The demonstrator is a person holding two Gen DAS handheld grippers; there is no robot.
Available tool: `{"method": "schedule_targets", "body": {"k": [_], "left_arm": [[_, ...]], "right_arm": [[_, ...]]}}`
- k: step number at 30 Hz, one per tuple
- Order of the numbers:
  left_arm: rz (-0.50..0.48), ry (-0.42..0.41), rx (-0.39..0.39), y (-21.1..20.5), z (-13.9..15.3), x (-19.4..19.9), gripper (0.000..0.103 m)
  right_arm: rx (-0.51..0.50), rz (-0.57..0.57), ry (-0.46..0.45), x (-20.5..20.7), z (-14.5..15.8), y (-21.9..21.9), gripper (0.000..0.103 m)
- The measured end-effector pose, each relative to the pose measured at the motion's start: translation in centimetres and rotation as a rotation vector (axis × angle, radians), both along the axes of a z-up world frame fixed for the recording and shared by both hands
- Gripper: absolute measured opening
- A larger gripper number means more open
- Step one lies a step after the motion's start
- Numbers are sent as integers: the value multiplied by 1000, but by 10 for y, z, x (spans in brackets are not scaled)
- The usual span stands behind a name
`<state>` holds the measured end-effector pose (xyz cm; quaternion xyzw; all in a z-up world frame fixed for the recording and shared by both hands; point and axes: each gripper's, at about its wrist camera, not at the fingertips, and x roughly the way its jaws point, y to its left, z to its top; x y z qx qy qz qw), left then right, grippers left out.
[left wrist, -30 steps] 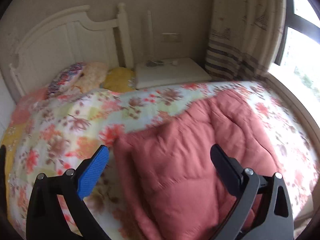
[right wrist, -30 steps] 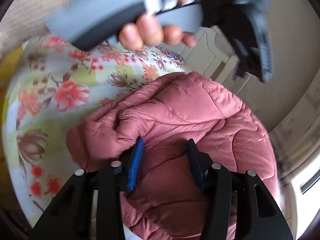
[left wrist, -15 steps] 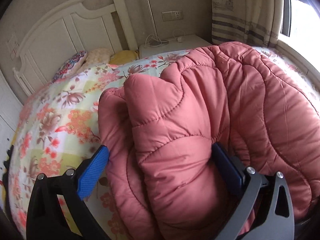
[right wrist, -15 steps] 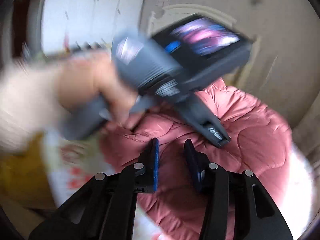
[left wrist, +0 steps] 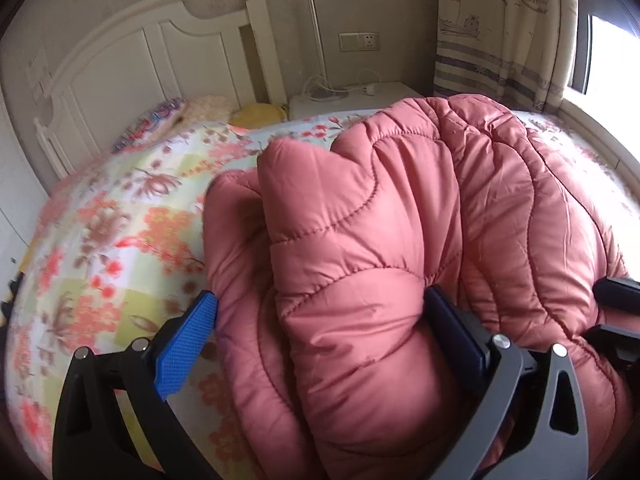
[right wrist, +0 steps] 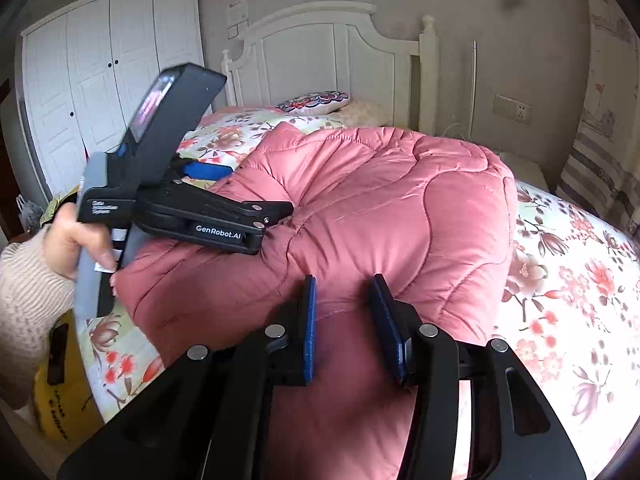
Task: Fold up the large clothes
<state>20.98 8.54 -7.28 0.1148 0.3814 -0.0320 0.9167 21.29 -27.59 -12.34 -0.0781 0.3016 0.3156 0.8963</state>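
Since a second ago, left hand-held gripper (left wrist: 320, 328) moved from above onto a raised fold of the pink quilted puffer jacket (left wrist: 400, 220), wide jaws straddling it; right hand-held gripper (right wrist: 342, 320) narrowed onto the hem.

One pink quilted jacket (left wrist: 400, 240), two grippers, left gripper (left wrist: 320, 332) and right gripper (right wrist: 342, 324), one floral bedspread (left wrist: 120, 240), one white headboard (right wrist: 320, 48), possibly three pillows (left wrist: 168, 116), one wardrobe (right wrist: 100, 80), one nightstand (left wrist: 360, 98), one curtain (left wrist: 500, 28)
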Motion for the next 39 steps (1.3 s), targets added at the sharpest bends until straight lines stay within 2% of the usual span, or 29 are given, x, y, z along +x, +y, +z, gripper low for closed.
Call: {"method": "schedule_targets", "body": {"k": [3, 4, 6, 7, 8, 9, 10, 12, 13, 15, 17, 19, 21, 24, 25, 27, 29, 31, 33, 35, 39], "left_arm": [[59, -64, 122, -14, 28, -13, 101], [74, -117, 128, -19, 46, -21, 101], [31, -199, 51, -27, 74, -38, 101], [-8, -224, -6, -33, 88, -45, 101], [-29, -227, -30, -38, 91, -48, 101], [-61, -213, -22, -47, 87, -47, 101], [-64, -186, 37, -55, 75, -42, 101], [-11, -108, 165, -59, 39, -26, 101], [7, -72, 177, -55, 24, -20, 101], [-5, -47, 4, -29, 3, -15, 101], [1, -25, -73, -15, 1, -13, 101], [2, -32, -70, -15, 0, -14, 101], [0, -44, -61, -16, -1, -15, 101], [0, -35, -95, -14, -3, -17, 101], [0, -33, -108, -13, -4, -17, 101], [1, -34, -117, -6, -2, -16, 101], [1, -36, -118, -6, -3, -16, 101], [3, -41, -122, -5, -3, -17, 101], [7, -43, -129, -4, -4, -18, 101], [16, -43, -133, -1, -5, -17, 101], [11, -38, -156, 3, -7, -17, 101]], "right_arm": [[-35, 11, -8, 5, -12, 5, 48], [-37, 8, -11, 6, -16, 6, 48], [-37, 4, -19, 7, -18, 5, 48], [-41, 3, -23, 5, -18, 7, 48], [-46, 2, -28, 4, -15, 6, 48], [-49, 1, -30, 4, -15, 7, 48], [-48, 2, -30, 5, -15, 7, 48], [-39, 5, -27, 5, -13, 4, 48], [-36, 10, -28, 5, -11, 4, 48], [-38, 33, -31, 5, -9, 5, 48], [-18, 83, -11, 9, -1, 2, 48], [56, 122, 49, 23, 11, -12, 47], [92, 73, 42, 46, 29, -29, 49], [126, -6, 9, 83, 52, -47, 62], [159, -22, 19, 103, 57, -51, 73], [164, -33, 58, 141, 60, -48, 76], [119, -44, 83, 167, 55, -36, 76], [20, -47, 148, 195, 36, -17, 76], [-91, -40, 253, 217, 2, 1, 76], [-115, -32, 286, 226, -20, 7, 78], [-108, -50, 329, 232, -26, 4, 79]]}}
